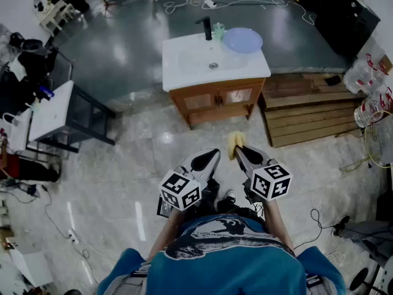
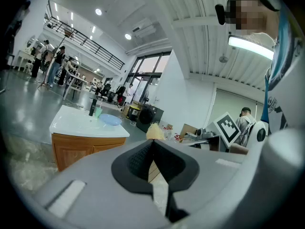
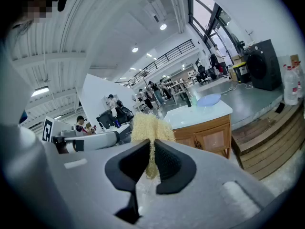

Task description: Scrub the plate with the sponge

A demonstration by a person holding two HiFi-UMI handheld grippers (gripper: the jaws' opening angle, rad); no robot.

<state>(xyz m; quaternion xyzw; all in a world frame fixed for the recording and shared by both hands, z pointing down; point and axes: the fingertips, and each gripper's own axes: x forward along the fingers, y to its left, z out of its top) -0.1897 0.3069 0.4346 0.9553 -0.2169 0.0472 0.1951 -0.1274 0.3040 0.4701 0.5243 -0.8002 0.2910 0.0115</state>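
Note:
A pale blue plate rests on the right rim of a white sink basin set on a wooden cabinet, well ahead of me. I hold a yellow sponge pinched in my right gripper, near my body above the floor. In the right gripper view the sponge sticks out past the closed pads, with the plate far off. My left gripper is shut and empty beside it; its view shows the plate and the sponge beyond its tips.
A black faucet and a green cup stand at the back of the basin. Wooden pallets lie right of the cabinet. A black-framed white table stands at left. Cables trail over the floor.

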